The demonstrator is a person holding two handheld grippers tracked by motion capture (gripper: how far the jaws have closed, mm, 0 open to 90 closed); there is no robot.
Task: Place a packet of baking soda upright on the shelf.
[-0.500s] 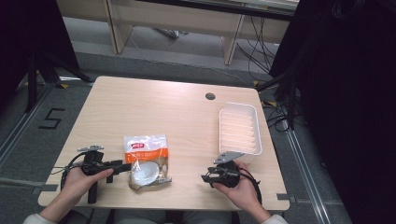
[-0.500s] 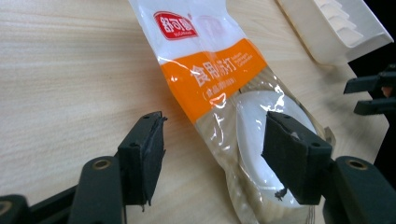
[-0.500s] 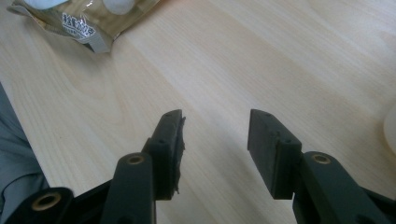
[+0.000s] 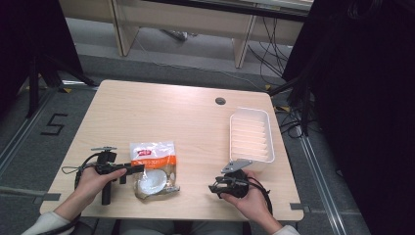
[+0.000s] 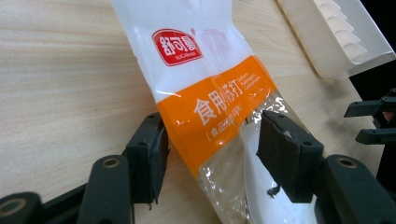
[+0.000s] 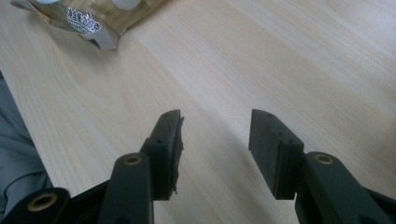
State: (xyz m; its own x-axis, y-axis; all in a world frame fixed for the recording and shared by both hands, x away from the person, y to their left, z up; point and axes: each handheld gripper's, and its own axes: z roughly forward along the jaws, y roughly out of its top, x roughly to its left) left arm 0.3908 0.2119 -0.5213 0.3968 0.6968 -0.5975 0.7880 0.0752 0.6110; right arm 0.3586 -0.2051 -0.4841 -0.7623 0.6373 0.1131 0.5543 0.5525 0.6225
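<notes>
Your left gripper [image 4: 137, 168] lies low and level with its jaws spread wide, pointing toward your right gripper [image 4: 214, 188], which sits low, jaws parted and aimed back leftward

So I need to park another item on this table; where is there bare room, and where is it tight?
The far half of the table is bare, from the left edge past the round cable hole to the white tray. The strip between the bag and the tray is also free. It is crowded along the near edge: left gripper at the bag, right gripper below the tray.
</notes>
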